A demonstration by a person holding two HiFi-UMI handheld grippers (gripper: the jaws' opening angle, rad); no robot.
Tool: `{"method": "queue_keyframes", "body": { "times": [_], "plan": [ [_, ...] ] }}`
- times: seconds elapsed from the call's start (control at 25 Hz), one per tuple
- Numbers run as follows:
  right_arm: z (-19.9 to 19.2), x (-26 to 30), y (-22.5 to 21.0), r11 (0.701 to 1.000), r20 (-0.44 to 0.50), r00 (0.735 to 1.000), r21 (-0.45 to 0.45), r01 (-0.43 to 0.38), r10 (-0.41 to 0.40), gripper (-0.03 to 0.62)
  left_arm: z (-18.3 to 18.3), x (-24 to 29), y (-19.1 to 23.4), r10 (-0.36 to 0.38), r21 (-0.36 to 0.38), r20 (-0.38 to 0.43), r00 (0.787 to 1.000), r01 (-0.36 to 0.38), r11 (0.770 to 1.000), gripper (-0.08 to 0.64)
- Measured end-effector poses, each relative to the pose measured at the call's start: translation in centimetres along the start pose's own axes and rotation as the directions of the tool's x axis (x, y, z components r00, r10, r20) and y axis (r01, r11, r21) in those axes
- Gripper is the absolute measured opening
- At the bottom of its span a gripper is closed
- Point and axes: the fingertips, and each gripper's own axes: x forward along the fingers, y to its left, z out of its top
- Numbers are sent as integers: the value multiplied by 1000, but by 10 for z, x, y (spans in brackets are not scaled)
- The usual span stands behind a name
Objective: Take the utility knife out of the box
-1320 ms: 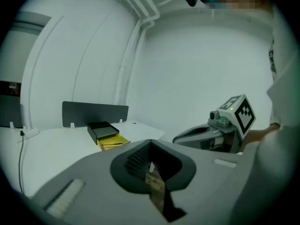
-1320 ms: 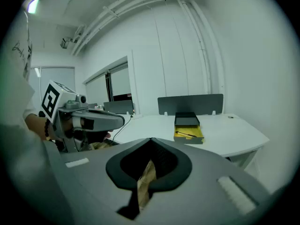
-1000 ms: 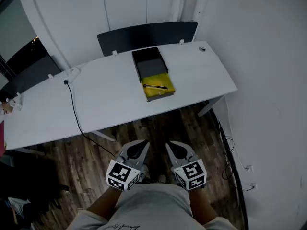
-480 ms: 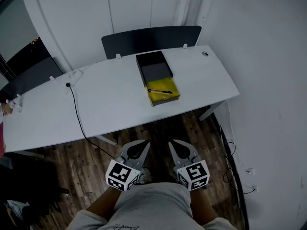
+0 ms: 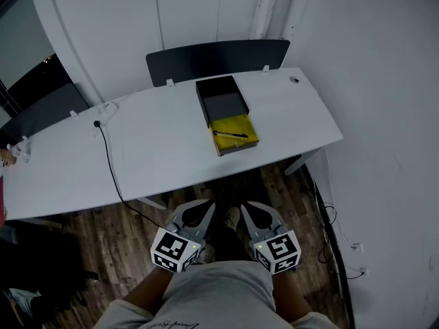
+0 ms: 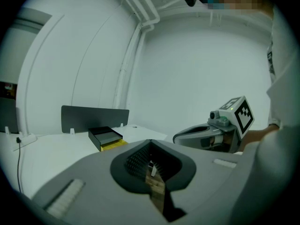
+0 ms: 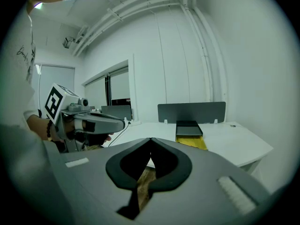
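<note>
An open box lies on the white desk (image 5: 158, 149): a black tray (image 5: 221, 101) behind and a yellow part (image 5: 236, 125) in front. The dark utility knife (image 5: 229, 134) rests across the yellow part. My left gripper (image 5: 208, 208) and right gripper (image 5: 245, 208) hang side by side over the wooden floor, well short of the desk, both shut and empty. In the left gripper view the closed left gripper (image 6: 150, 142) points toward the box (image 6: 105, 136), far ahead. The right gripper view shows the right gripper (image 7: 151, 139) shut, with the box (image 7: 189, 129) beyond.
A dark partition panel (image 5: 218, 55) stands along the desk's far edge. A black cable (image 5: 110, 163) runs across the desk's left half down to the floor. A small object (image 5: 293, 80) sits at the desk's far right corner. Cables (image 5: 329, 232) lie by the right wall.
The desk and box have slid slightly lower and to the right in the head view. Both grippers stay shut and side by side. A shoe tip now shows between them.
</note>
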Motion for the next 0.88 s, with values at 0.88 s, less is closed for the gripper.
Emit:
{"method": "queue_keyframes", "body": {
  "times": [0.88],
  "plan": [
    [54,120,-115,998,0,999,-42,-47,47,15,41,134,92,37,4,-2,999,-37,999,0]
  ]
}}
